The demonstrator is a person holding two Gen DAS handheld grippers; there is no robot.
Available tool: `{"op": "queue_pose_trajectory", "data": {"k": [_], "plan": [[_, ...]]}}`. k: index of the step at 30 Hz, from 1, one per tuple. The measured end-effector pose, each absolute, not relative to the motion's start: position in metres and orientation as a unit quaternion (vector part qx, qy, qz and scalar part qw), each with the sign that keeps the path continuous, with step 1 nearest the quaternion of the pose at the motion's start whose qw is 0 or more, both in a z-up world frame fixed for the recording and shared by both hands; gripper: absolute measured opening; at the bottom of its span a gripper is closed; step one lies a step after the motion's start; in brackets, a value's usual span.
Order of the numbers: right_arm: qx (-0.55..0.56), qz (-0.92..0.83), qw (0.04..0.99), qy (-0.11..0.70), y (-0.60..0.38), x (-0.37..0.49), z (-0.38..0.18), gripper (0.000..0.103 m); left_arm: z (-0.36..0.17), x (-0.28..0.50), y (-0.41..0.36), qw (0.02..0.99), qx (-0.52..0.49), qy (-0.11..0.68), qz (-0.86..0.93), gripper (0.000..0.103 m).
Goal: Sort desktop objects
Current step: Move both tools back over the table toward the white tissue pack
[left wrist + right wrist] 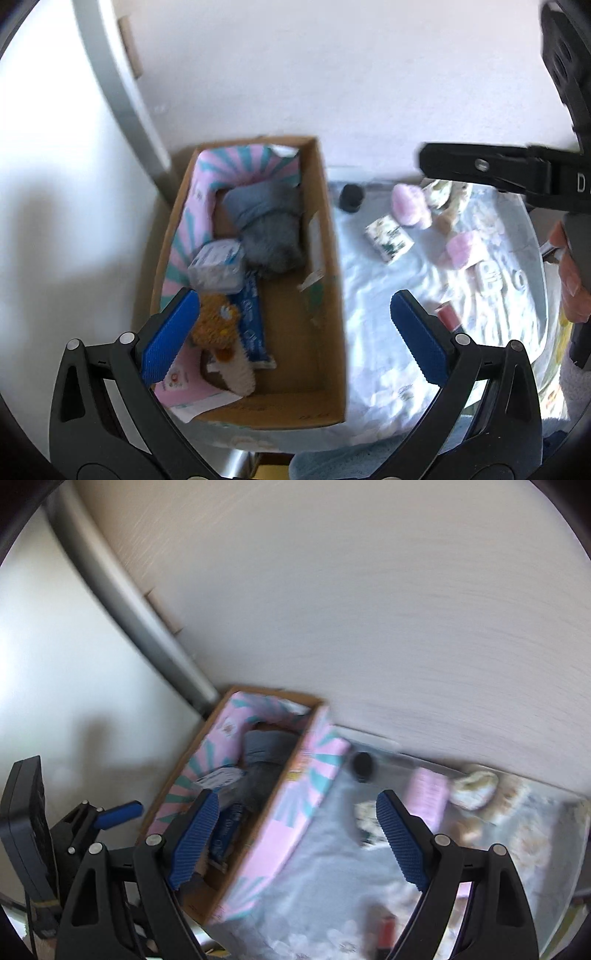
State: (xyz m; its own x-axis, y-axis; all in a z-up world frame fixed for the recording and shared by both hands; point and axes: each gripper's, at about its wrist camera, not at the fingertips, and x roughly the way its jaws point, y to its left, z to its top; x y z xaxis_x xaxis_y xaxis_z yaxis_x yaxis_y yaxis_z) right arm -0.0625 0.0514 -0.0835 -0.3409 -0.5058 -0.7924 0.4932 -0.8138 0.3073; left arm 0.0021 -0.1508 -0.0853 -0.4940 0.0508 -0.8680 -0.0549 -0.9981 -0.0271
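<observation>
A cardboard box (325, 206) with a pink-and-teal lining stands at the table's left; it also shows in the right wrist view (295, 812). Inside lie a grey cloth bundle (266, 221), a tissue pack (218, 266), a brown plush toy (218, 325) and a blue packet (255, 325). On the pale cloth to the right lie a black cap (351, 197), a printed roll (388, 238), pink fluffy items (410, 205) and a red lipstick (448, 315). My left gripper (295, 332) is open and empty above the box's right wall. My right gripper (295, 838) is open and empty over the box's right side.
A white wall runs behind the table. A grey metal post (125, 92) stands left of the box. The right gripper's black body (517, 173) crosses the upper right of the left wrist view. The left gripper's blue pad (118, 814) shows at the right wrist view's left.
</observation>
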Motion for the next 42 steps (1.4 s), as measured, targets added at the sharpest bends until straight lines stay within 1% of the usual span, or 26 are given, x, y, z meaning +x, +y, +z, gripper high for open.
{"op": "queue_pose_trajectory", "data": {"k": [4, 11, 16, 20, 28, 34, 37, 39, 40, 42], "plan": [[0.472, -0.842, 0.260, -0.018, 0.101, -0.060, -0.072, 0.085, -0.074, -0.001, -0.134, 0.049, -0.492, 0.006, 0.869, 0.103], [0.450, -0.869, 0.195, -0.065, 0.185, -0.049, -0.056, 0.085, -0.062, -0.007, -0.092, 0.085, -0.482, 0.014, 0.872, 0.103], [0.443, -0.879, 0.151, -0.088, 0.235, -0.035, -0.054, 0.085, -0.061, -0.009, -0.066, 0.102, -0.481, 0.022, 0.871, 0.103], [0.442, -0.882, 0.127, -0.106, 0.265, -0.027, -0.060, 0.085, -0.066, -0.012, -0.050, 0.106, -0.486, 0.011, 0.868, 0.103], [0.465, -0.869, 0.116, -0.128, 0.290, -0.027, -0.090, 0.085, -0.095, -0.020, -0.025, 0.082, -0.491, -0.002, 0.867, 0.102], [0.489, -0.852, 0.128, -0.135, 0.292, -0.045, -0.118, 0.085, -0.123, -0.033, -0.020, 0.059, -0.520, -0.044, 0.851, 0.102], [0.499, -0.847, 0.132, -0.131, 0.289, -0.059, -0.135, 0.085, -0.139, -0.044, -0.018, 0.029, -0.519, -0.051, 0.852, 0.102], [0.504, -0.847, 0.120, -0.118, 0.285, -0.072, -0.151, 0.085, -0.156, -0.054, -0.018, 0.008, -0.523, -0.071, 0.849, 0.102], [0.505, -0.848, 0.115, -0.113, 0.283, -0.076, -0.156, 0.085, -0.164, -0.059, -0.018, -0.002, -0.524, -0.082, 0.847, 0.100], [0.512, -0.845, 0.115, -0.102, 0.275, -0.094, -0.177, 0.085, -0.185, -0.070, -0.015, -0.023, -0.528, -0.093, 0.844, 0.095]]}}
